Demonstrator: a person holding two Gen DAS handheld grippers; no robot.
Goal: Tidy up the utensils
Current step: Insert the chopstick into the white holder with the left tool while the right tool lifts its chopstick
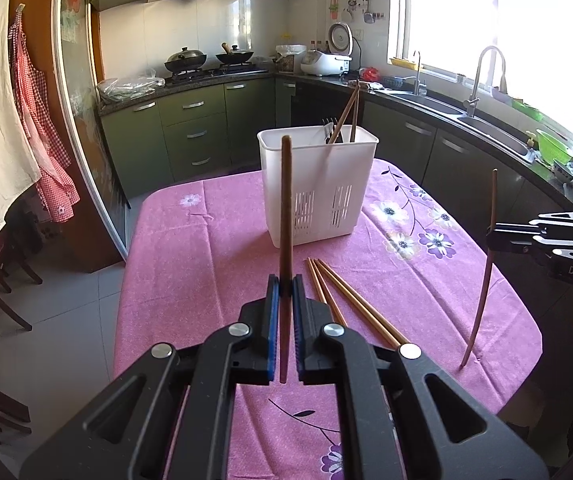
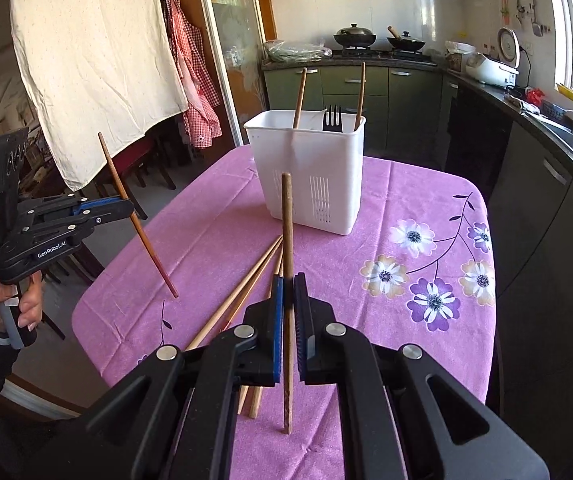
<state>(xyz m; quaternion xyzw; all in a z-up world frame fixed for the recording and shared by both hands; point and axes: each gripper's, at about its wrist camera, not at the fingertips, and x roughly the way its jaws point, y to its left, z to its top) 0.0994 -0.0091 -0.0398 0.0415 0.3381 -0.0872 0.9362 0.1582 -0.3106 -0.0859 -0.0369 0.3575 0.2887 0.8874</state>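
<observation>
Kitchen, pink floral tablecloth (image 1: pixel 214 248). Left gripper (image 1: pixel 286 286) clenched on one upright brown wooden chopstick (image 1: pixel 285 208); right gripper (image 2: pixel 289 284) clenched on another (image 2: pixel 287 216). Loose light bamboo chopsticks (image 1: pixel 350 300) lie near the white slotted plastic utensil caddy (image 1: pixel 318 188), which holds two chopsticks and a black fork (image 2: pixel 332 118)

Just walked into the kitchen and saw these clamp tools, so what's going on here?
A person is sorting utensils at the table with the pink floral cloth. The left gripper is shut on one dark brown wooden chopstick, the right gripper on another. Both chopsticks are held upright. The white plastic slotted utensil caddy already holds two chopsticks and a black fork. Several lighter chopsticks lie on the cloth.
</observation>
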